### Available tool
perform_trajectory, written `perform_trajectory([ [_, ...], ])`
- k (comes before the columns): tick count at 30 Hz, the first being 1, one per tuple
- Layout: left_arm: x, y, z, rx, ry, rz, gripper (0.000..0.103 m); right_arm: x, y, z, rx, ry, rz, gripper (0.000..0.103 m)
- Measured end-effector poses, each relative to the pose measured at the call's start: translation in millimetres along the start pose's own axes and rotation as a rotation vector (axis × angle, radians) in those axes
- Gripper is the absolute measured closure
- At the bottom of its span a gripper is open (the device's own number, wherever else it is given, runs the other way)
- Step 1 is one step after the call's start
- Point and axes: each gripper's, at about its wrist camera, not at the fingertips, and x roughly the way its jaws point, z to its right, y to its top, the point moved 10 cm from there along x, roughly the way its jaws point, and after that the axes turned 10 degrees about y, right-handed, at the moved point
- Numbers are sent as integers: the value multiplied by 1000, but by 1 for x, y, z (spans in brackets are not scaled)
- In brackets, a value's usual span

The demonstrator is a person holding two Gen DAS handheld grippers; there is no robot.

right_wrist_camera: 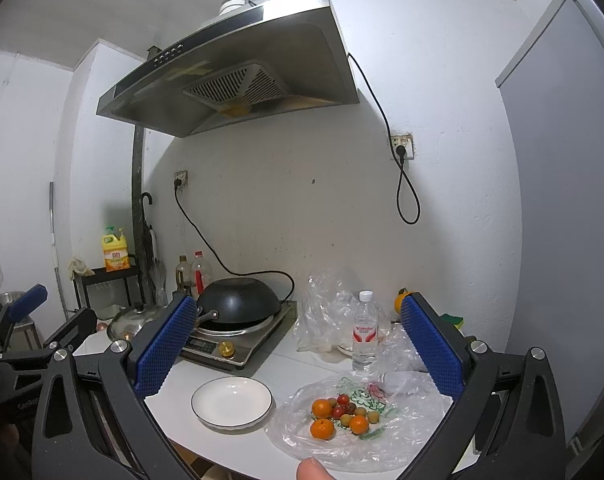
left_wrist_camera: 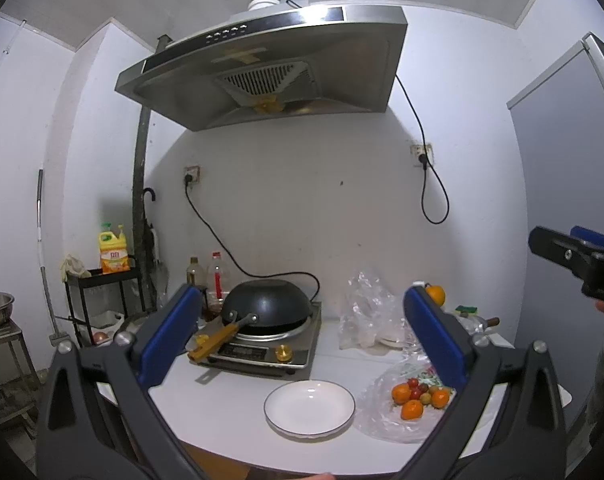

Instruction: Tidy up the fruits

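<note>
Fruits [left_wrist_camera: 420, 396] lay in a loose heap on an opened clear plastic bag [left_wrist_camera: 386, 420] at the right of the white worktop [left_wrist_camera: 230, 396], just beside an empty white plate [left_wrist_camera: 309, 407]: three small oranges, some red cherry tomatoes, a few pale round ones. Left wrist view: left gripper [left_wrist_camera: 302, 340] held above the near edge, fingers [left_wrist_camera: 170, 336] spread wide, nothing between them; induction cooker with black wok [left_wrist_camera: 268, 308] behind. Right wrist view: right gripper [right_wrist_camera: 298, 344] likewise wide open and empty, fruits [right_wrist_camera: 342, 414] low between its fingers; water bottle [right_wrist_camera: 365, 330] stood behind the bag. Judgement: oranges light, firm, round, likely to roll, best pinched across the middle; tomatoes soft-skinned, needing a gentle squeeze; crinkled bag film slippery and may snag a finger.
</note>
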Motion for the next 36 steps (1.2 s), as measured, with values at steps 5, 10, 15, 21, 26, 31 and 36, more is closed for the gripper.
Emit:
perform_trajectory([
  [5, 1, -1, -2, -8, -2, -14, 1, 0, 0, 2, 1, 0, 0, 0],
  [10, 3, -2, -6, -18, 5, -30, 1, 0, 1, 3, 2, 5, 1, 0],
  [15, 4, -3, -5, -11, 8, -37, 1, 2, 3, 2, -4, 10, 3, 0],
  [21, 5, -4, -5, -17, 13, -39, 1, 5, 0, -1, -15, 25, -10, 0],
  [26, 6, -4, -8, -30, 17, -39, 1, 5, 0, -2, -22, 23, -12, 0],
  [31, 5, -4, -10, -32, 16, -39, 1, 8, -1, -6, -37, 27, -23, 0],
  [36, 5, -4, -10, -36, 18, -38, 1, 8, 1, -8, -50, 30, -25, 0],
])
